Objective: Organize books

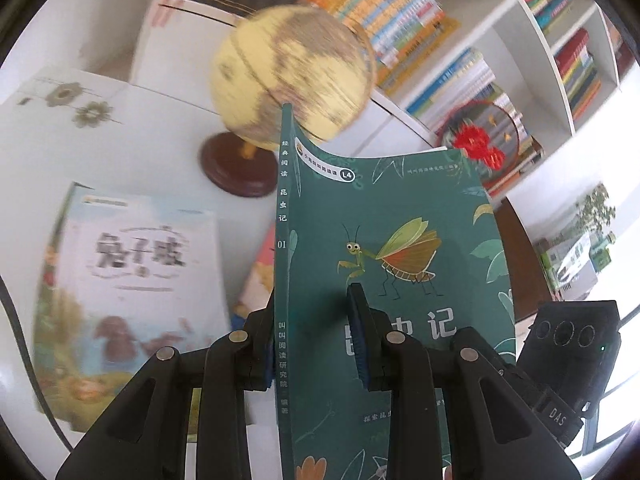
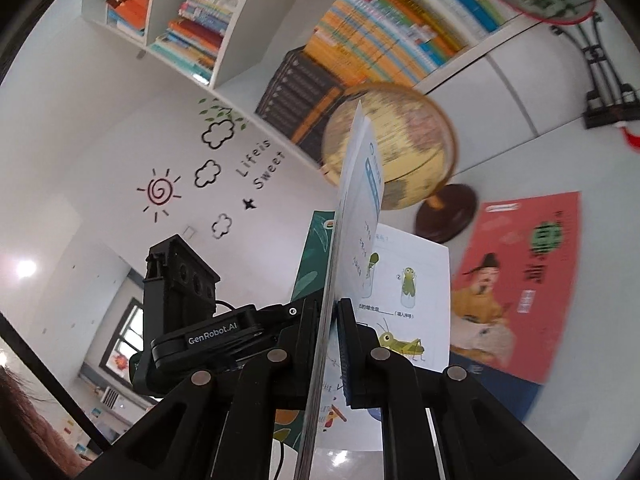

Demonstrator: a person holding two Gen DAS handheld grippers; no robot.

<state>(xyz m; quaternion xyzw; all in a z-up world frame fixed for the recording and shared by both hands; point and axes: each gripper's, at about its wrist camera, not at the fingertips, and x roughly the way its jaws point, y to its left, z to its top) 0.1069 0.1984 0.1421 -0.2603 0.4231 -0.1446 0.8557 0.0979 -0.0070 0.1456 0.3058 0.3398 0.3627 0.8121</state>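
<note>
the left gripper (image 1: 316, 336) is clamped on the spine side of the green insect book (image 1: 392, 264), lifted at frame centre; the right gripper (image 2: 330, 340) pinches its page edge (image 2: 348, 216). it isn't shelved yet — two more books, the pale one (image 1: 132, 280) and the red one (image 2: 520, 288), lie on the desk (image 1: 160, 128). the globe (image 1: 292, 72) crowds the path just ahead; the shelves (image 2: 240, 56) sit beyond it.

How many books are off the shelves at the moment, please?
3: the green insect book held by the left gripper and right gripper; a white rabbit book lying left of it; a red book lying beside the globe. Others may be hidden behind the held book.
</note>
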